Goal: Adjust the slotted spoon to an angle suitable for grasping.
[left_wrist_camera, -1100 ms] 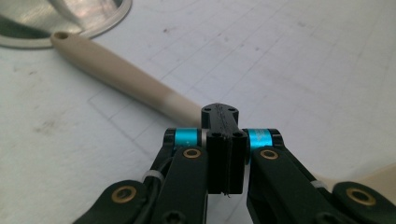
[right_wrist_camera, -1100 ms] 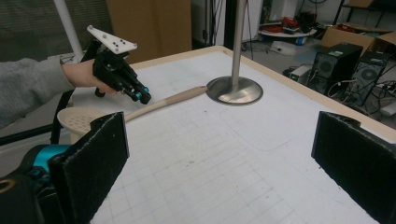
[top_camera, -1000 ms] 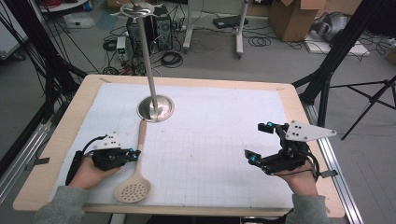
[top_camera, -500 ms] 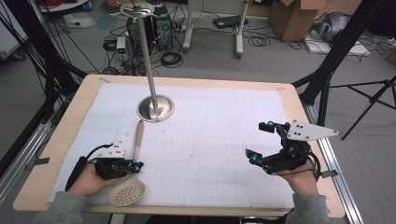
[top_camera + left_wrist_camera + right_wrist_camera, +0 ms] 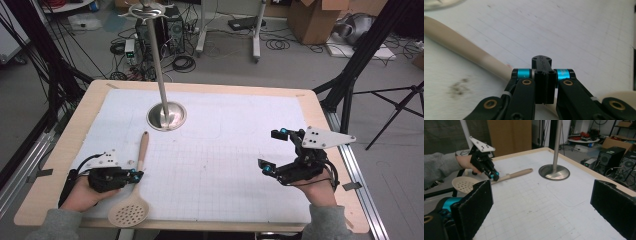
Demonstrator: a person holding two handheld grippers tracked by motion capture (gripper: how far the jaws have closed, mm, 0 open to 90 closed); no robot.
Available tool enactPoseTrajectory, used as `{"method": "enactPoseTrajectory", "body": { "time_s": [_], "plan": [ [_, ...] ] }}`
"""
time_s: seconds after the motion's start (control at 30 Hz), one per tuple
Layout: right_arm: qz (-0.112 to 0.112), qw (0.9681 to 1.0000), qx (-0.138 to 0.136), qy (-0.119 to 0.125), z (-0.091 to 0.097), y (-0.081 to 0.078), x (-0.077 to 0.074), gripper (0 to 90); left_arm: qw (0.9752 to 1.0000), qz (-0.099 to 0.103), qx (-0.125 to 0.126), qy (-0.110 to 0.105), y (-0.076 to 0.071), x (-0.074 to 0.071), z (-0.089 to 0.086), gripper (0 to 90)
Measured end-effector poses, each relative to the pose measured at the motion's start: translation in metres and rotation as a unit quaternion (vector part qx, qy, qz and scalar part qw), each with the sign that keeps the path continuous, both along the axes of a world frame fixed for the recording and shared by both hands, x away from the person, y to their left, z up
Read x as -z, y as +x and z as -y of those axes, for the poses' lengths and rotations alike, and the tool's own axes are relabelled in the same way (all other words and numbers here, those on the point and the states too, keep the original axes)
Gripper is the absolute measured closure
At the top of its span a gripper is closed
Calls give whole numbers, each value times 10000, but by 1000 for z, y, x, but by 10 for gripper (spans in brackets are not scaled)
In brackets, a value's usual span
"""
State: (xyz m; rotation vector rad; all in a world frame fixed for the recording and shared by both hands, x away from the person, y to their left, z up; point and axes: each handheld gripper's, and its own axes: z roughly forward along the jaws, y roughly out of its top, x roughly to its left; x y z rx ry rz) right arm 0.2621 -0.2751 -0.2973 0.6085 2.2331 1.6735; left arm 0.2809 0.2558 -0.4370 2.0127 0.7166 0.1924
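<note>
A skimmer spoon (image 5: 141,155) with a wooden handle and a pale perforated bowl (image 5: 129,214) lies on the white gridded mat at the front left. My left gripper (image 5: 136,175) is shut, its joined tips resting at the middle of the handle (image 5: 461,47), with nothing between the jaws. The left gripper view shows the closed tips (image 5: 541,61) right over the handle. My right gripper (image 5: 272,150) hovers at the front right with its jaws wide open and empty. From the right gripper view (image 5: 544,205) I see the left gripper (image 5: 495,177) touching the spoon (image 5: 516,173).
A metal stand (image 5: 166,116) with a round base and a tall pole rises at the back middle of the mat. The wooden table edge (image 5: 60,150) frames the mat. Cables, a computer case and boxes crowd the floor beyond.
My left gripper has moved right from beside the spoon onto its handle. The spoon's bowl has slid a little toward the front edge. The right gripper has stayed still.
</note>
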Motion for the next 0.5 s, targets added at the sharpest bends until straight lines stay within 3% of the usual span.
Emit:
{"method": "enactPoseTrajectory", "body": {
  "time_s": [0.03, 0.13, 0.23, 0.3, 0.5],
  "plan": [
    [0, 10000, 0, 0, 0, 0, 0, 36, 10000, 0, 0, 0, 0, 0, 0, 896],
    [-24, 10000, -6, 26, 1, 0, 1, 36, 9991, 70, -397, 145, 4, 1, -10, 896],
    [-67, 10000, -31, 2, 0, -1, 2, 36, 9965, -69, -719, 432, 10, 8, -15, 896],
    [-69, 10000, -44, -3, 0, -1, 2, 36, 9960, -108, -715, 529, 12, 11, -12, 896],
    [-51, 10000, -13, -1, 2, -1, 2, 35, 9974, -101, -550, 462, 17, 12, -4, 896]
  ]
}}
